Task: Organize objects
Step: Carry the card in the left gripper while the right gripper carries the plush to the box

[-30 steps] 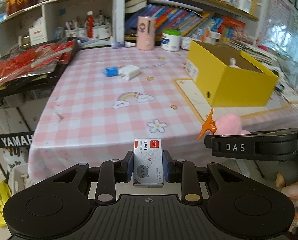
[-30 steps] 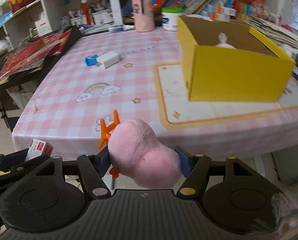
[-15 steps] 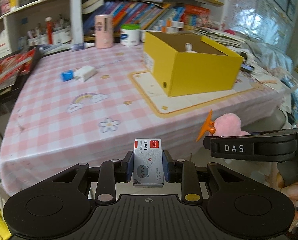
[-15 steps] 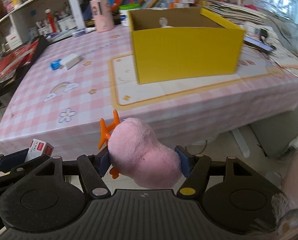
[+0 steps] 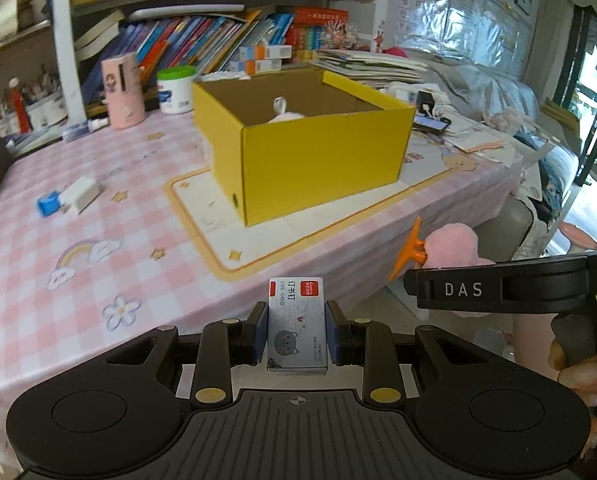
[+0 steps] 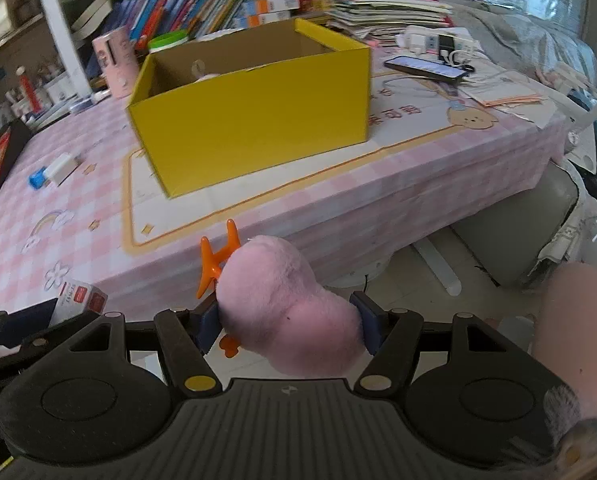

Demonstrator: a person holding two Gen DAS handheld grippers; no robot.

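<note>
Left hand-held gripper clamped on staple box, right hand-held gripper on pink plush clip, low centre; risk of snagging yellow box rim, upper centre, during drop-in.

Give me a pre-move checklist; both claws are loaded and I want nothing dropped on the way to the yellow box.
1. Left claw grip on staple box: ok, both pads against its sides.
2. Right claw grip on plush clip: ok, pads pressed into the fluff.
3. Yellow box open on top: ok.
4. Room inside: cannot tell, one pale item shows and the floor is hidden.
5. Claws over the table: not ok, both hang off its near edge.
6. Space between claws: ok, side by side, apart.
</note>
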